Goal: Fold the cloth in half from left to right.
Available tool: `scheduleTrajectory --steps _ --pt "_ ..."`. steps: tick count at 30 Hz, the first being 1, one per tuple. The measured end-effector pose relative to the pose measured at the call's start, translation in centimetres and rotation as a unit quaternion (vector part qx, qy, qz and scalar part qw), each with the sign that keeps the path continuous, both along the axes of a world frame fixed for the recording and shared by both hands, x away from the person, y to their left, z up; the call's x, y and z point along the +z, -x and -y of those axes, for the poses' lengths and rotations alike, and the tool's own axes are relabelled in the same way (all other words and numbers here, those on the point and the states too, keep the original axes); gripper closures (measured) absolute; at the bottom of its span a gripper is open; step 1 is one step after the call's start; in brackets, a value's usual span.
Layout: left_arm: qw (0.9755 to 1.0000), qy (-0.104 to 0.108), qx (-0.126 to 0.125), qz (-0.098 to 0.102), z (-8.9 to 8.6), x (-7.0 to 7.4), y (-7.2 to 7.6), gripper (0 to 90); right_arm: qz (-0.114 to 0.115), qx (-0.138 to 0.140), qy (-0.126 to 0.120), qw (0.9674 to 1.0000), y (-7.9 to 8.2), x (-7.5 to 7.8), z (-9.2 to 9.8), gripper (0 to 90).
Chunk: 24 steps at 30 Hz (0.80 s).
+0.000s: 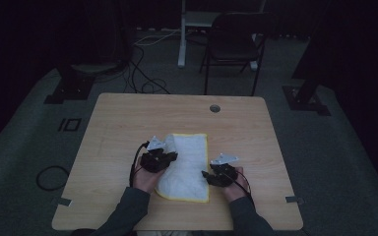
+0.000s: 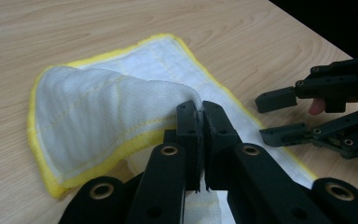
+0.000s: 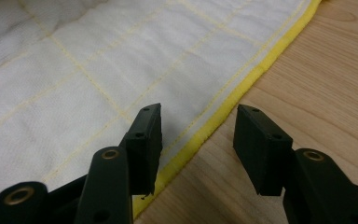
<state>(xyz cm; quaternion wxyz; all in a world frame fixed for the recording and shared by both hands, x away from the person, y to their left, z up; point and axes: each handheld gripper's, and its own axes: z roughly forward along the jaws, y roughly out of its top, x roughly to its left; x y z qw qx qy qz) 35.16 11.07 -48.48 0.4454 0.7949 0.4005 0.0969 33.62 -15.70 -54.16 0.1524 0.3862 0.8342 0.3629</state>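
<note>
Overhead, high view: a white cloth with yellow hem [image 1: 189, 164] lies on the near middle of the wooden table [image 1: 128, 123]; the left gripper [image 1: 171, 157] sits over its left side, the right gripper [image 1: 205, 175] at its near right edge.
Fold so far, high view: the left part of the cloth looks lifted over the rest, though the dim light blurs the layers.
Left gripper view, grip: the left gripper [image 2: 200, 116] has its jaws pinched tight on a bunched bit of the cloth [image 2: 102, 107], raised off the table and arched over the flat layer.
Left gripper view, other tool: the right gripper [image 2: 279, 116] waits just beside the cloth's far hem, jaws apart.
Right gripper view, jaws: the right gripper [image 3: 198, 126] stands half open and holds nothing, straddling the yellow hem [image 3: 242, 86] with one jaw over cloth, one over bare wood.
Doing it well: carry the pinched edge level across to meet the opposite hem, and let the free gripper pin the flat layer so it does not drag.
Hard to tell: which corner is pinched, and whether the right jaws touch the cloth.
</note>
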Motion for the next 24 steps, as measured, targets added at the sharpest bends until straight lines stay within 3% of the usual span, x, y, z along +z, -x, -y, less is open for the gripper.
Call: scheduleTrajectory --steps 24 --pt "0.9995 -0.012 -0.029 -0.009 3.4 -1.0 -0.6 87.1 0.007 -0.035 -0.015 0.9993 0.0 0.7 2.4 51.8"
